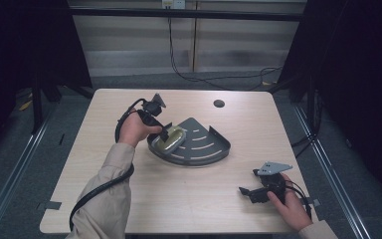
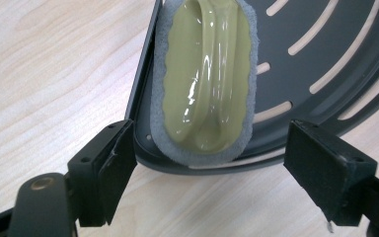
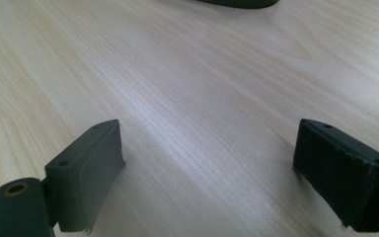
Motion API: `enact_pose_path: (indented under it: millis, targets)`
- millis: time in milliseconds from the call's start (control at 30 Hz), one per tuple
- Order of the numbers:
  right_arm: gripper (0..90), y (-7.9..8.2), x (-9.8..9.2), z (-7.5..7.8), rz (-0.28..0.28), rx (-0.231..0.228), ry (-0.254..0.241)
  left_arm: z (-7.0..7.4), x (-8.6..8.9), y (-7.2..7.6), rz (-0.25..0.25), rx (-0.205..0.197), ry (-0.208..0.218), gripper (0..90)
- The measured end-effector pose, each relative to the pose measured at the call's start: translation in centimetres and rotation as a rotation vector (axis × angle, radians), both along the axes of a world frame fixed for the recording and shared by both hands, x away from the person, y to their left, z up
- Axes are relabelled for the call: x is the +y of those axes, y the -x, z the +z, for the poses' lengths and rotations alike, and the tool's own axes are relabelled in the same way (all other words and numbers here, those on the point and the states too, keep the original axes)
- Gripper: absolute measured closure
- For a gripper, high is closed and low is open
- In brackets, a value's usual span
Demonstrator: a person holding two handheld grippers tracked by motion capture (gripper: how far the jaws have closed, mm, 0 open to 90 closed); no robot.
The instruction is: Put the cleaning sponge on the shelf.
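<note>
Sponge [image 1: 170,139] lying in dark corner tray [image 1: 214,149] on bench [image 1: 179,199], just ahead of left hand-held gripper [image 1: 165,131]. Left gripper view: jaws wide, straddling sponge [image 2: 202,79]; best lowered squarely before closing. Right gripper view: right hand-held gripper [image 3: 207,173] wide, holding nothing, over bare bench.

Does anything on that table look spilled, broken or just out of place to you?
Nothing looks spilled or broken. One small oddity: the green-handled scrubbing pad lies crowded against one wall of the dark slotted corner tray rather than in its middle. The left hand-held gripper hovers open around it; the right hand-held gripper waits open over bare table.
</note>
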State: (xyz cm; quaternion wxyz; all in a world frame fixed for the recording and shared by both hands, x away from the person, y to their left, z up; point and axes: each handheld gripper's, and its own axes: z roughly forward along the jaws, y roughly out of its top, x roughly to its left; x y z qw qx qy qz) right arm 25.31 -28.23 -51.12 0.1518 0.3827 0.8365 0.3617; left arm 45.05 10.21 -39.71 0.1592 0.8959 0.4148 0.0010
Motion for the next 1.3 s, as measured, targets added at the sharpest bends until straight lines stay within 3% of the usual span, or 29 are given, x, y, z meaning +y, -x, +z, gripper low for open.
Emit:
enact_pose_path:
  millis: [767,1100,1300]
  targets:
    - [11.1,0.0,0.0,0.0,0.000,-0.001,0.002,1.4,2.6,2.0,0.012,-0.016,0.023,19.7]
    - [11.1,0.0,0.0,0.0,0.001,-0.001,0.000,1.1,3.6,2.9,0.002,-0.008,0.042,19.6]
    - [11.1,0.0,0.0,0.0,-0.002,0.002,0.001,0.8,4.4,3.4,0.003,-0.003,0.029,19.7]
